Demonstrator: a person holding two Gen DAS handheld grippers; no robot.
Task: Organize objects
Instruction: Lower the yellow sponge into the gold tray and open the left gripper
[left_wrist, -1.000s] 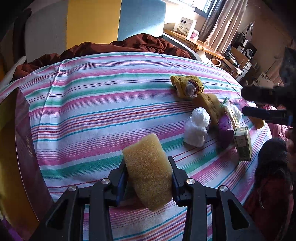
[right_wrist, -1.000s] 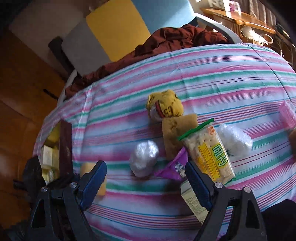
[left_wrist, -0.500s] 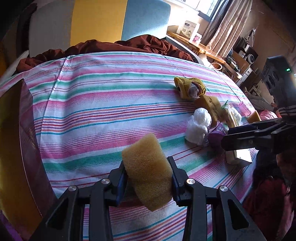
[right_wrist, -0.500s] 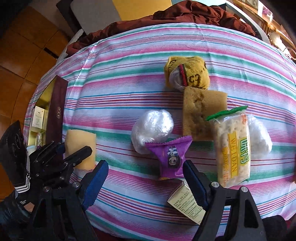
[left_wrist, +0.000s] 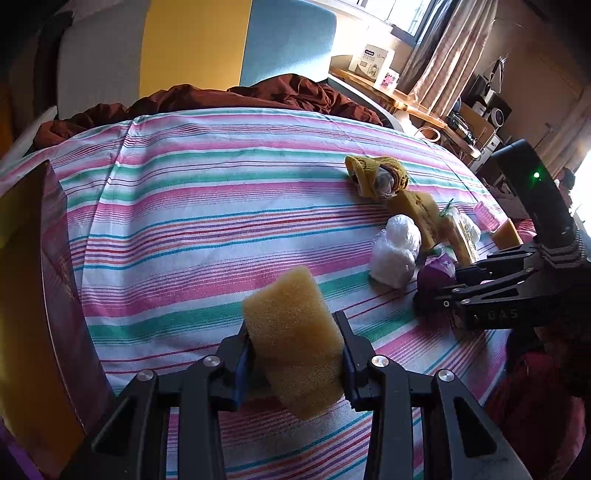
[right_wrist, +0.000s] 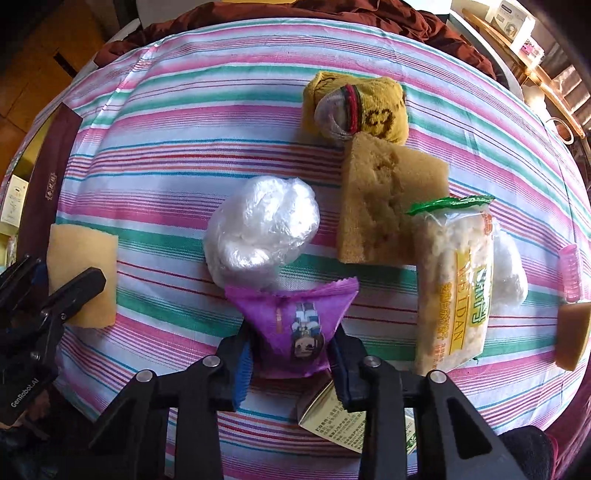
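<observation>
We see a striped tablecloth (right_wrist: 177, 122) in pink, green and white covering the table, with a dark maroon box (right_wrist: 48, 177) at its left edge and a rumpled maroon cloth (left_wrist: 236, 99) beyond the far edge. On the cloth lies a cluster: a rolled yellow sock (right_wrist: 354, 107) farthest from us, a flat brown sponge (right_wrist: 384, 206) touching it on the near side, a clear-wrapped cracker pack (right_wrist: 454, 288) overlapping that sponge's right edge, and a crumpled white plastic ball (right_wrist: 262, 229) left of the sponge. A second white plastic wad (right_wrist: 511, 269) peeks out behind the crackers, with a pink comb-like piece (right_wrist: 570, 273) and an orange-brown wedge (right_wrist: 572, 332) further right. A small printed carton (right_wrist: 332, 421) lies partly hidden beneath the right gripper. The purple snack packet (right_wrist: 299, 325) sits just in front of the plastic ball, its lower half between our right gripper (right_wrist: 295, 365) fingers; the jaws are drawn in narrow and press both sides of the packet, which appears to rest on the cloth. Our left gripper (left_wrist: 295, 354) is well apart to the left, near the maroon box; its jaws are partly closed and pinch a yellow sponge block (left_wrist: 295, 339) by its flanks, the block jutting forward and upward past the fingertips above the cloth.
</observation>
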